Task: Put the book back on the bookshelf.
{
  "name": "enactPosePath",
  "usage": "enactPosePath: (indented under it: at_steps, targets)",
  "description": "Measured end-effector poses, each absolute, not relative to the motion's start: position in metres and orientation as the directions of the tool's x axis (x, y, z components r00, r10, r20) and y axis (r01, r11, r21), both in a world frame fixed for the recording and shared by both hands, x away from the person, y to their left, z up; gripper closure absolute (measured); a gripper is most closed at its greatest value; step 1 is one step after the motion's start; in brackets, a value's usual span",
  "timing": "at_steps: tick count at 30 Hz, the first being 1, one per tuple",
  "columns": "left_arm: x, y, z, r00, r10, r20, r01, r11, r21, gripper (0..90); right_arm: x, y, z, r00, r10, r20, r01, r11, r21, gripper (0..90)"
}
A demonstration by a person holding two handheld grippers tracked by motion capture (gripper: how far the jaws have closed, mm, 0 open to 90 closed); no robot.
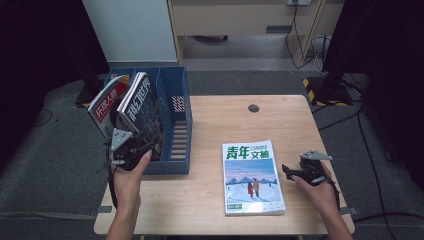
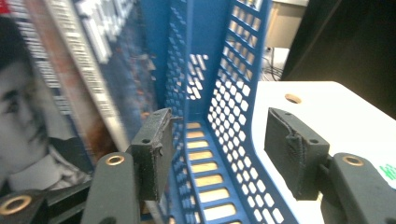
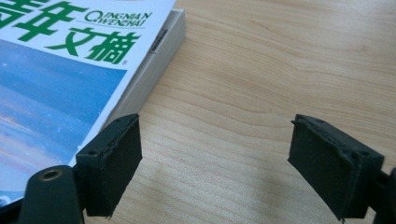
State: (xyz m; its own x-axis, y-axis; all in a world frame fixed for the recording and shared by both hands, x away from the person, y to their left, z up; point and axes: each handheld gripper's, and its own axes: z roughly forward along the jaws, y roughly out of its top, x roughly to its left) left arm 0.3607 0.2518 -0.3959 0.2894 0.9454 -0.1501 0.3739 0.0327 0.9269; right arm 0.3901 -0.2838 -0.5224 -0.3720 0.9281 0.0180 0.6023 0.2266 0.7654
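A blue perforated file rack (image 1: 178,117) stands at the table's left edge. Two magazines lean in it, one with a red title (image 1: 106,103) and one with a dark cover (image 1: 144,109). My left gripper (image 1: 131,152) is at the rack's near end. In the left gripper view it (image 2: 224,140) stands open, a blue rack wall (image 2: 233,93) runs between its jaws untouched, and the dark magazine (image 2: 121,70) is just to the left. A white and green magazine (image 1: 252,177) lies flat on the table. My right gripper (image 1: 286,170) is open just beside its right edge (image 3: 56,70), nothing between the pads (image 3: 215,154).
The wooden table (image 1: 225,120) has a round cable hole (image 1: 254,108) at the back. A white cabinet (image 1: 132,30) stands behind the rack. A black stand (image 1: 332,85) and cables are on the floor at the right.
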Motion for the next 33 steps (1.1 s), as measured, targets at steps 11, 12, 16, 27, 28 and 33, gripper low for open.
enactPosePath:
  at_steps: [11,12,16,27,28,33]
  targets:
    - [0.369,0.244,-0.405,0.363,0.917,-0.168,0.404,0.008,0.915,37.8,0.389,-0.276,-0.518,-0.400,0.916,0.023,0.589,0.238,0.772,21.1]
    - [0.369,0.244,-0.405,0.367,0.915,-0.169,0.409,0.005,0.913,37.3,0.389,-0.276,-0.518,-0.399,0.916,0.024,0.589,0.236,0.773,21.3]
    - [0.371,0.243,-0.408,0.373,0.912,-0.173,0.423,-0.002,0.906,35.2,0.388,-0.275,-0.516,-0.401,0.915,0.031,0.582,0.229,0.780,23.5]
    - [0.375,0.238,-0.413,0.412,0.895,-0.174,0.435,-0.025,0.900,27.0,0.387,-0.271,-0.514,-0.415,0.909,0.024,0.570,0.239,0.786,22.5]
    - [0.376,0.237,-0.414,0.417,0.891,-0.178,0.438,-0.025,0.898,25.7,0.387,-0.271,-0.514,-0.418,0.908,0.025,0.571,0.242,0.785,21.6]
    - [0.376,0.232,-0.413,0.422,0.890,-0.169,0.429,-0.032,0.903,15.3,0.387,-0.269,-0.513,-0.430,0.902,0.035,0.568,0.240,0.787,17.6]
